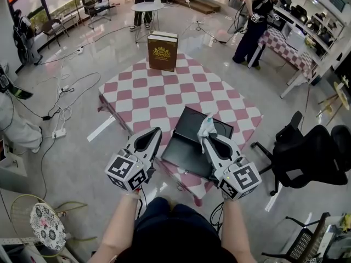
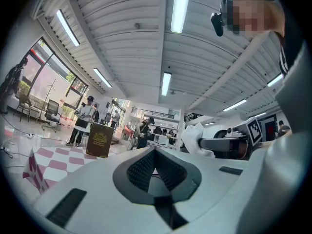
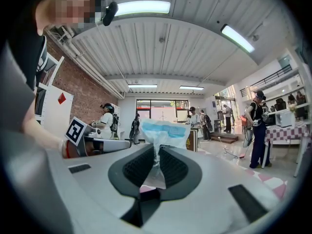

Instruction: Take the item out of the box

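Right gripper [image 3: 157, 156] pinched on white-blue packet [image 3: 164, 129], held over open black box [image 1: 186, 147] at near tabletop [image 1: 142, 100] edge. Left gripper [image 2: 155, 155] closed, empty. Risk: thin film nipped by edge, may slip back into box.

A crinkly white-and-blue plastic packet [image 3: 163, 130] stands upright, pinched by its lower end between the jaws of the right gripper [image 3: 156, 155], just above the flat black box [image 1: 186, 153] lying open at the near edge of the checked table [image 1: 142, 97].
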Action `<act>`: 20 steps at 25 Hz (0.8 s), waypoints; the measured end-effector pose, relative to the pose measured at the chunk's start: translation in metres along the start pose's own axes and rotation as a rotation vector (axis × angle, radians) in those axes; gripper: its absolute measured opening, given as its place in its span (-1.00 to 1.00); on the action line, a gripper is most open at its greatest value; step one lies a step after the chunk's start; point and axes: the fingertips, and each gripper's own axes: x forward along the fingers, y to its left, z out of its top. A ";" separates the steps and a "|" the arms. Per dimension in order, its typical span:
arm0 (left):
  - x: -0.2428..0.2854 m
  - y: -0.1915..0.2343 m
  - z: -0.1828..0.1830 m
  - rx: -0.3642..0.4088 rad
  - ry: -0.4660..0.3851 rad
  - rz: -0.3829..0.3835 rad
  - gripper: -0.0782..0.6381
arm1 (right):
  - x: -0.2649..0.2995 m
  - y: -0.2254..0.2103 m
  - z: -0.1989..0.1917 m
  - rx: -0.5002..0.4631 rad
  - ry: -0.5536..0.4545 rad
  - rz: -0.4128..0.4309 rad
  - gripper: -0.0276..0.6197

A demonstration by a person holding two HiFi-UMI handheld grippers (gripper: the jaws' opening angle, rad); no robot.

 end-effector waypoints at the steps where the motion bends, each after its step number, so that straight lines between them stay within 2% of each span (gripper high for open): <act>1: 0.000 0.000 -0.001 -0.001 0.002 0.000 -0.76 | 0.000 0.000 -0.001 0.003 0.000 -0.001 -0.79; 20: 0.000 0.002 -0.009 -0.008 0.020 -0.002 -0.76 | -0.002 -0.004 -0.011 0.036 -0.009 -0.013 -0.80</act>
